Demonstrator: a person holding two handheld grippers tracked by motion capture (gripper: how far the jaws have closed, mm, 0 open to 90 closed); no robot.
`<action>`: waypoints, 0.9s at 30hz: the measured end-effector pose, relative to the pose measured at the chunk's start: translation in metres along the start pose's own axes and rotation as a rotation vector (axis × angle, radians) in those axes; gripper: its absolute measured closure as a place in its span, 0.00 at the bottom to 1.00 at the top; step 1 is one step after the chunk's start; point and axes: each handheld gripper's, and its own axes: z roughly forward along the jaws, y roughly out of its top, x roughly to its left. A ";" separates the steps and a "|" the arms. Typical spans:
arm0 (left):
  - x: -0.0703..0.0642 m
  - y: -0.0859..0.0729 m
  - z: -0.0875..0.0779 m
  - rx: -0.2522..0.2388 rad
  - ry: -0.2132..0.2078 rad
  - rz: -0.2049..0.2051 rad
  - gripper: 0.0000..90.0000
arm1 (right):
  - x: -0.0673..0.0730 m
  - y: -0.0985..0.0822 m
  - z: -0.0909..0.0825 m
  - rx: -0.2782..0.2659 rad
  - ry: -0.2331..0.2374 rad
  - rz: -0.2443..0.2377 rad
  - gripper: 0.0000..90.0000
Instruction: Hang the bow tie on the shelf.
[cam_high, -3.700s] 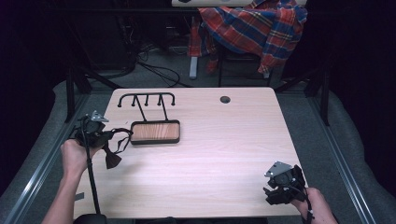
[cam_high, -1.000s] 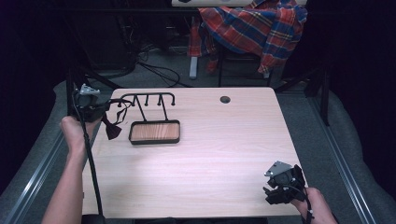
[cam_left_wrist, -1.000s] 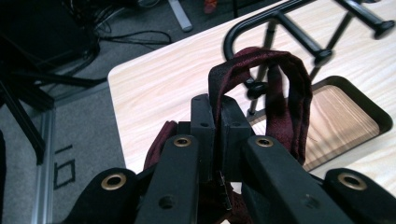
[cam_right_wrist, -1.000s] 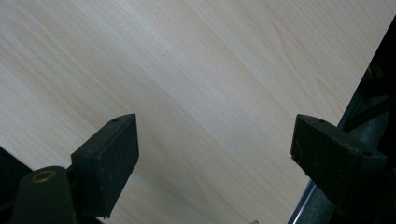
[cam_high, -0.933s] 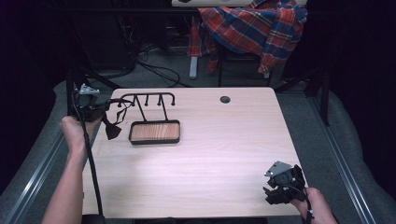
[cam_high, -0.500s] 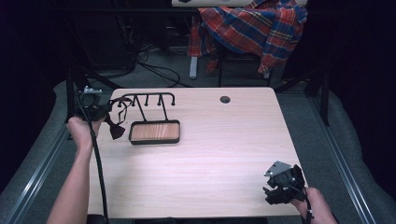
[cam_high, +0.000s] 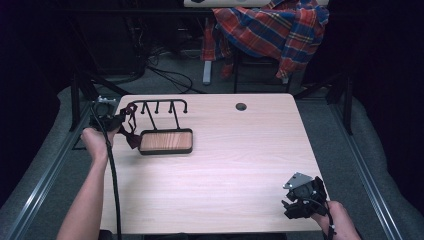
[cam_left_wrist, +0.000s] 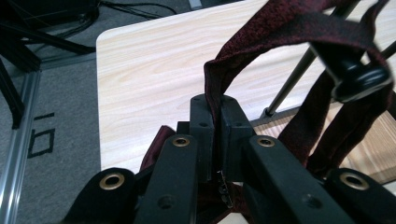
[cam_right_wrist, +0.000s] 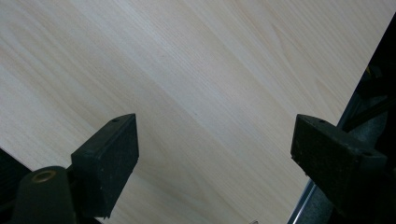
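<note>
A dim lab or studio workspace: a pale wooden table (cam_high: 225, 165) ringed by metal frame rails (cam_high: 35, 185), floor cables (cam_high: 165, 75) and black curtains (cam_high: 385, 75).

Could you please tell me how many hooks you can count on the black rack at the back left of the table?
4, in a row along the rack's top bar: one under the dark red strap at its left end, two in the middle, one at its right end. The strap may hide more.

The worktop (cam_high: 225, 165) is seen whole from above its near edge, looking forward and down. Its far left corner (cam_left_wrist: 140, 65) is viewed closely along the left gripper (cam_left_wrist: 214, 116). Bare wood near its right edge (cam_right_wrist: 196, 84) is viewed closely along the right gripper (cam_right_wrist: 215, 149).
</note>
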 end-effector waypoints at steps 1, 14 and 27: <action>0.000 0.000 0.002 0.003 0.003 -0.004 0.94 | 0.000 0.000 0.000 -0.002 0.008 0.005 0.16; 0.007 -0.008 0.017 0.050 0.000 -0.030 0.94 | 0.000 0.000 0.001 -0.005 0.010 0.006 0.17; 0.009 -0.012 0.023 0.117 -0.055 -0.040 0.85 | 0.000 0.000 0.000 0.002 0.004 -0.002 0.17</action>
